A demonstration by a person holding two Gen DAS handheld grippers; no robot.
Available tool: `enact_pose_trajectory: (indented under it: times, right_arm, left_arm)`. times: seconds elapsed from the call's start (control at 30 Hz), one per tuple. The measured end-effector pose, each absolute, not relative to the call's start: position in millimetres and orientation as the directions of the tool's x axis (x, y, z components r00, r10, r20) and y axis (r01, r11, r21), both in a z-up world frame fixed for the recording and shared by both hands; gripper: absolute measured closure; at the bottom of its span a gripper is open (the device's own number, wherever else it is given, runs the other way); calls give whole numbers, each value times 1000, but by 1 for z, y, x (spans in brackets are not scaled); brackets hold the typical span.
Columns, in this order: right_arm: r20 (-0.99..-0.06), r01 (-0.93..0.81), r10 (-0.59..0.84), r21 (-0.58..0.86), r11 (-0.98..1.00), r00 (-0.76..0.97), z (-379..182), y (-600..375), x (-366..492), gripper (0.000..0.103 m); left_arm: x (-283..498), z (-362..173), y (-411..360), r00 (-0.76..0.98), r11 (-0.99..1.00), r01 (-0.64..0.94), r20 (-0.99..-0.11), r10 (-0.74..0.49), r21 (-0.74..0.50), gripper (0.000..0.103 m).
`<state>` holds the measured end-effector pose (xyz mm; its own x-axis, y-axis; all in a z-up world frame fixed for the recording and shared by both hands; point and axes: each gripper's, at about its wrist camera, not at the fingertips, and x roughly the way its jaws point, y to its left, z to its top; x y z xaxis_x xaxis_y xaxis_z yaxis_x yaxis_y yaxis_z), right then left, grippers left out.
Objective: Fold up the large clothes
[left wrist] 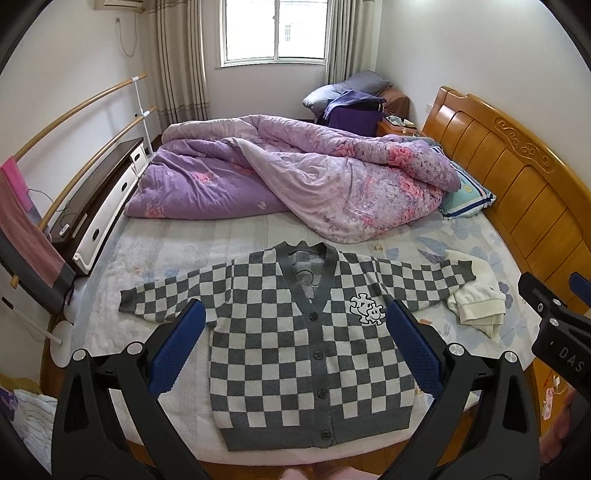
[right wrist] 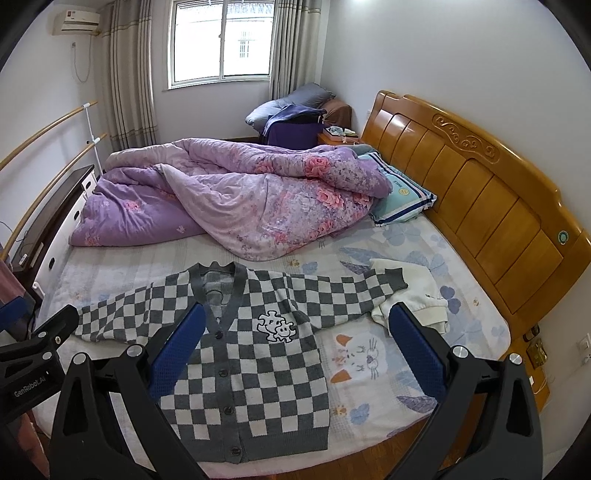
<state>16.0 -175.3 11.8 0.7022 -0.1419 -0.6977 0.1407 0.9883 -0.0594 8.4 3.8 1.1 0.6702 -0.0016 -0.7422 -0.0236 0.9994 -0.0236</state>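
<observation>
Left wrist view — cardigan (left wrist: 295, 332) flat on bed (left wrist: 184, 251).

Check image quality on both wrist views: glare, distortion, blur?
Left wrist view: window blown out, headboard bowed by fisheye, cardigan sharp under soft even light. Right wrist view: window also overexposed, black corner vignette, cardigan crisp, no motion blur.

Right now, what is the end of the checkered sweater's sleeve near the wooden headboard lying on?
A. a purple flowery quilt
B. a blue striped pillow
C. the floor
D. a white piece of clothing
D: the grey-and-white checkered knit cardigan is spread flat on the bed, and that sleeve's grey cuff overlaps the crumpled white garment beside the headboard.
</observation>
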Motion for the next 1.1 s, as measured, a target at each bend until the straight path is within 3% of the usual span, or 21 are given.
enact_pose_trajectory:
  times: [0.23,1.1]
  right_arm:
    - [-662,170,-166,-59,984,731,17,-177,12,7]
    - [-696,146,-139,-50,988,704,23,-172,16,7]
  left_arm:
    - [9,4,9,666,1000,-23,-746,1,-18,5]
    - [-3,4,30,651,1000,-27,-759,8,-12,5]
